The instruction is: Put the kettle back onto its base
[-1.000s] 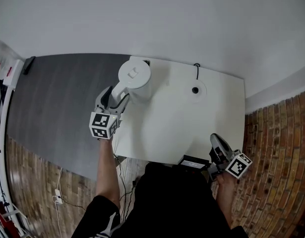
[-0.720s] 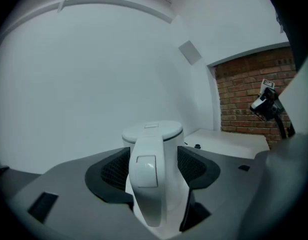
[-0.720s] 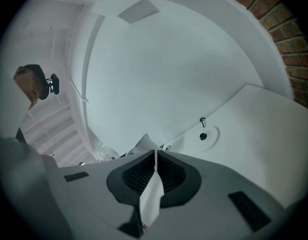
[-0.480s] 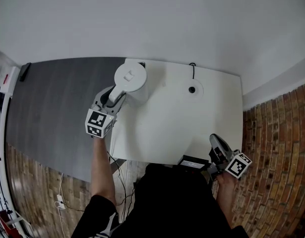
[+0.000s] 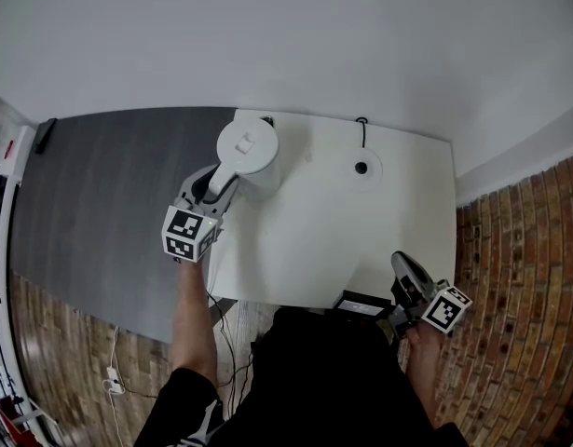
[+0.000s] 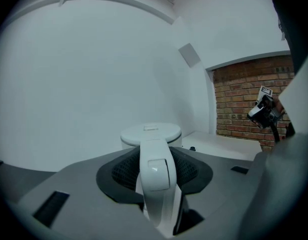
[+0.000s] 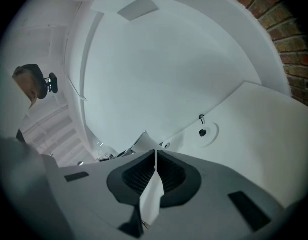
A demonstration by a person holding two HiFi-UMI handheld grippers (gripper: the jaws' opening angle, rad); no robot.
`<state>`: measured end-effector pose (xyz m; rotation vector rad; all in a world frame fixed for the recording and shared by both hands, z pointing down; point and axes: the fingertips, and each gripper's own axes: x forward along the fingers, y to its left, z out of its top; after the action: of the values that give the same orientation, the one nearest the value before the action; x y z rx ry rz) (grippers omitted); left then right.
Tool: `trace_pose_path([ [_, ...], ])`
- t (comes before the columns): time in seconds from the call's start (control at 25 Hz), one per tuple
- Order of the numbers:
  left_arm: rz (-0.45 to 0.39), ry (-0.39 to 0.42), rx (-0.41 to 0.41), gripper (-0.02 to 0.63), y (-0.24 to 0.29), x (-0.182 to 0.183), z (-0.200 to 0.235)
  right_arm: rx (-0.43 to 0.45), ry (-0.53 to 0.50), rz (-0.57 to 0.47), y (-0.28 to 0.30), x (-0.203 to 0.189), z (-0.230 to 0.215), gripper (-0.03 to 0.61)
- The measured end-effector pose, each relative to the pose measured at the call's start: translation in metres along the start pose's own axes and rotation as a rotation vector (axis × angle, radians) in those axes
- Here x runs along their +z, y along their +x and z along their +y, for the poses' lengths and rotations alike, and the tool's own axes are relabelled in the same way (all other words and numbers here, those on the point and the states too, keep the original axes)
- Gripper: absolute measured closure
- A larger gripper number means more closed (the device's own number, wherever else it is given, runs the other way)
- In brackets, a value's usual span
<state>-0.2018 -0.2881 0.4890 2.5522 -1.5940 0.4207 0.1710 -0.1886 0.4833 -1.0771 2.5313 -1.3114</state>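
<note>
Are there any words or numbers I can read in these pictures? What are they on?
No words or numbers can be read.
White electric kettle: no label shows.
Round white kettle base: no print shows.
Left gripper's marker cube and right gripper's marker cube: black-and-white square patterns, not writing.
White thing with red patches: too small to read.

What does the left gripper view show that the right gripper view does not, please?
Only the left: the kettle handle between its jaws, which have just been closing, the kettle lid, and the right gripper. Only the right: its own jaws shut together, and the kettle base as a whole disc. Both: the white table and the brick wall.
</note>
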Motion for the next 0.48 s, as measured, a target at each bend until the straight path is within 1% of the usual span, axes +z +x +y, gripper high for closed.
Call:
trace_pose_path([
  [0.24,-0.020,-0.040,0.027,0.431,0.001,0.004,-0.002,-0.001,0.000,0.008,0.003,-0.004,0.003,0.560],
  [0.32,-0.047,-0.061,0.031,0.431,0.001,0.011,-0.004,-0.002,0.000,0.007,0.004,-0.005,0.005,0.560],
  [0.48,-0.107,-0.107,0.015,0.433,0.003,0.029,-0.007,-0.005,-0.002,0.004,0.004,-0.007,0.007,0.560],
])
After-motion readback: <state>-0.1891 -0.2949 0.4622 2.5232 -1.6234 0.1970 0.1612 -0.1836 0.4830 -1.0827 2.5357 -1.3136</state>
